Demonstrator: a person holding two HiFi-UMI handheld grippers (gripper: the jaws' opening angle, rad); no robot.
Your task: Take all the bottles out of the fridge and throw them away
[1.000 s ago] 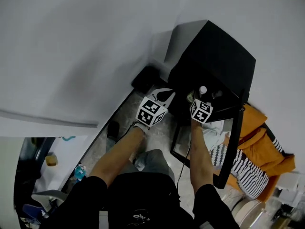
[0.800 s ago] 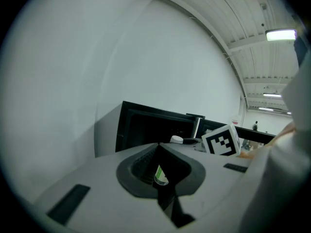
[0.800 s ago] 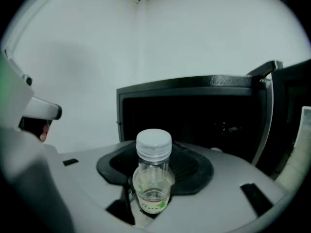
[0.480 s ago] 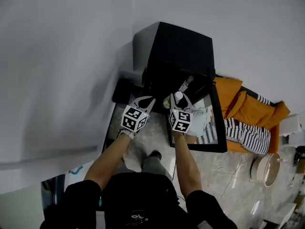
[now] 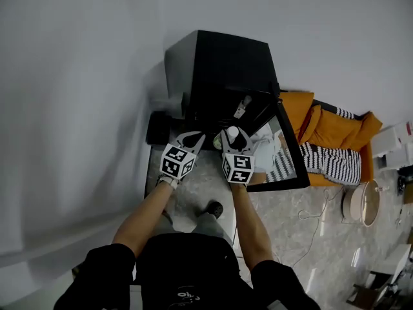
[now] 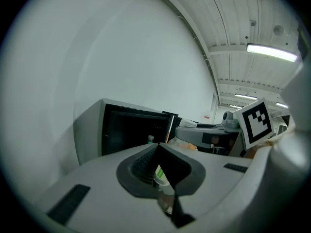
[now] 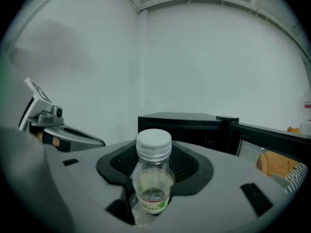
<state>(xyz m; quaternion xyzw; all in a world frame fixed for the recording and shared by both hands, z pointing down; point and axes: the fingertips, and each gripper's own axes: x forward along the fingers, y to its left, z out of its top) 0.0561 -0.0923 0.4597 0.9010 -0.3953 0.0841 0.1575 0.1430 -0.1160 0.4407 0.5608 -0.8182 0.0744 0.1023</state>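
The black fridge stands against the wall with its glass door swung open to the right. One small bottle is still visible inside. My right gripper is out in front of the opening, shut on a clear bottle with a white cap and a green label. My left gripper hangs beside it on the left, and its jaw tips meet. A pale green-and-white thing shows through the slit below those tips. I cannot tell whether it is touched.
An orange jacket and a striped cloth lie right of the fridge door. A black box sits on the floor left of the fridge. A round basin and a cable lie on the floor at the right. My foot is below the grippers.
The right gripper has drawn back from the fridge opening and risen with the bottle in it. The left gripper has lifted a little alongside. The head view has swung, so the fridge now sits higher.
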